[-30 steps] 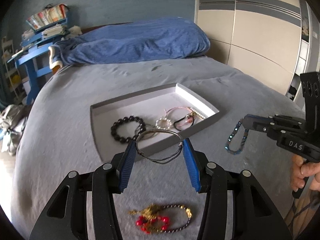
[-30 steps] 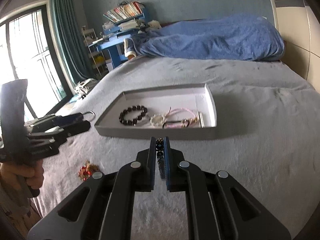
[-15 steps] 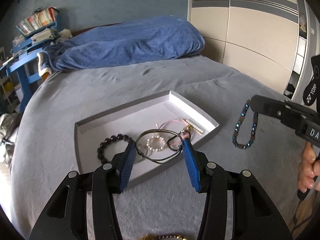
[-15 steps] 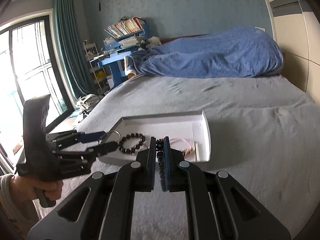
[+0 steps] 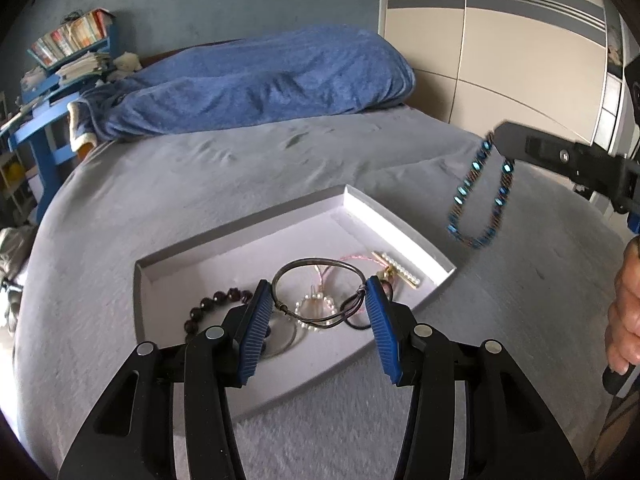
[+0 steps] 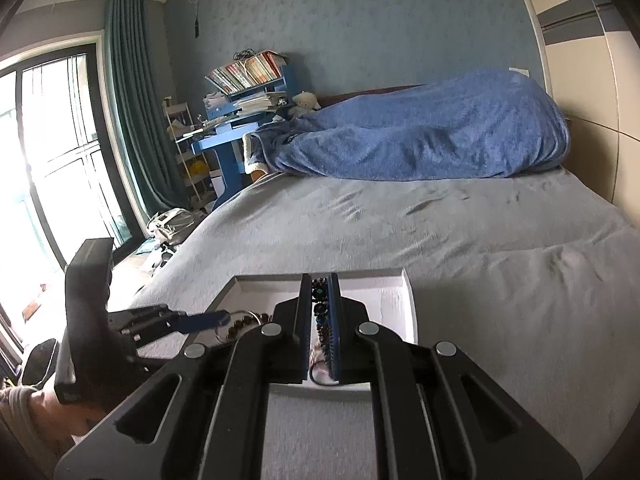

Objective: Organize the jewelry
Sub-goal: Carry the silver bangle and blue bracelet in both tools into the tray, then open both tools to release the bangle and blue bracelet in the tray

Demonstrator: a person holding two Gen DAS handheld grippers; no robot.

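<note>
- The left gripper (image 5: pixel 318 300), low centre of its own view, has its ribbed blue pads (image 5: pixel 256 326) spread wide yet bearing on a thin wire bangle (image 5: pixel 320 280); the jaws pinch the hoop across its width, one pad on each side.
- The bangle is a dull grey metal ring with twisted wire knots at both pad contacts and a dark cord loop trailing below.
- It hangs over a shallow white tray (image 5: pixel 404 240), a rectangular matte box with low straight walls on the grey bedspread (image 5: pixel 180 200).
- Inside the tray lie a bracelet of round glossy dark beads (image 5: pixel 208 308), a small pearl ring-shaped bracelet (image 5: pixel 316 308), a pink cord piece (image 5: pixel 352 258) and a straight bar of pearls (image 5: pixel 400 270).
- The right gripper (image 6: pixel 320 312), lower centre of its view, has its jaws drawn nearly together, clamped on a faceted bead bracelet (image 6: pixel 319 308).
- In the left wrist view that bracelet (image 5: pixel 478 200) dangles at right of frame as a long loop of shiny blue and dark square beads, blurred, above the bedspread just beyond the tray's right corner.
- A rumpled blue fleece blanket (image 5: pixel 260 84) lies across the upper middle; a blue desk (image 6: pixel 224 140) stacked with books stands at upper left.
</note>
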